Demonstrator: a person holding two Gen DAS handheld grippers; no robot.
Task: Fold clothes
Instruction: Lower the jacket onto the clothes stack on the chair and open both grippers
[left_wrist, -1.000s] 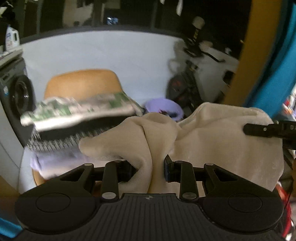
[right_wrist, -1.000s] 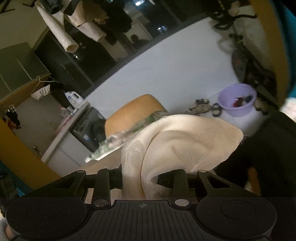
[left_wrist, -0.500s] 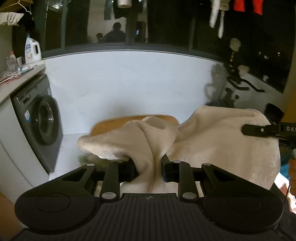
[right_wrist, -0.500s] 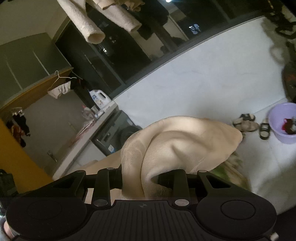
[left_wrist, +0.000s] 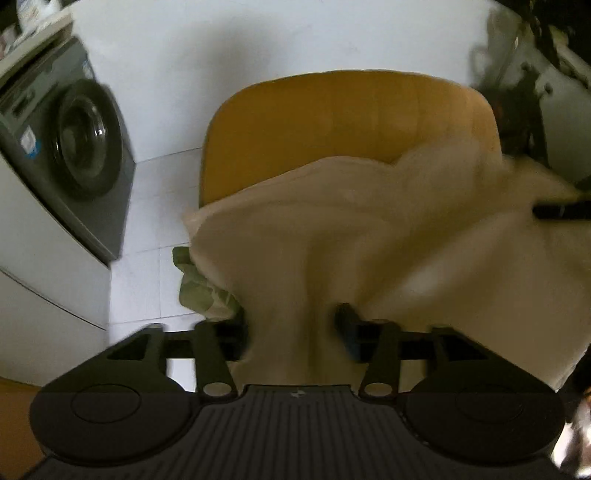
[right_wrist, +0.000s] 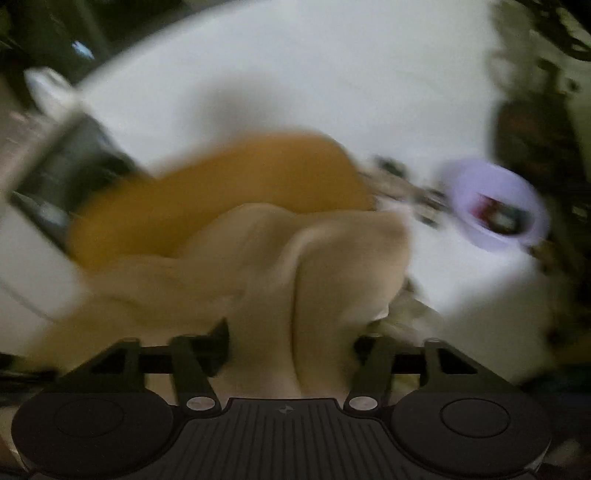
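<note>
A: Quick one. Step?

B: Laying down. The cream cloth (left_wrist: 369, 229) is draped over the orange chair (left_wrist: 351, 114), with both grippers right at its near edge.

A: Left gripper (left_wrist: 291, 328)?

B: Jaws have just been opening. The cloth runs up between them, but the pads stand off it on both sides, so I'd call it let go, not gripped.

A: Right gripper (right_wrist: 291, 343)?

B: Same. Jaws just been opening, a fold of cloth between them, gaps either side. The frame is badly blurred, but the spread reads clearly enough.

A: Anything under it?

B: A green patterned garment (left_wrist: 201, 284) pokes out at the left below the cloth, probably a stack. Washing machine (left_wrist: 70, 147) left, purple basin (right_wrist: 495, 210) on the floor to the right.

A: Next?

B: My guess: back both grippers straight out so the fingers don't drag the edge, then check that it lies flat. One more fold may be needed, since it looks bunched in the middle.
</note>
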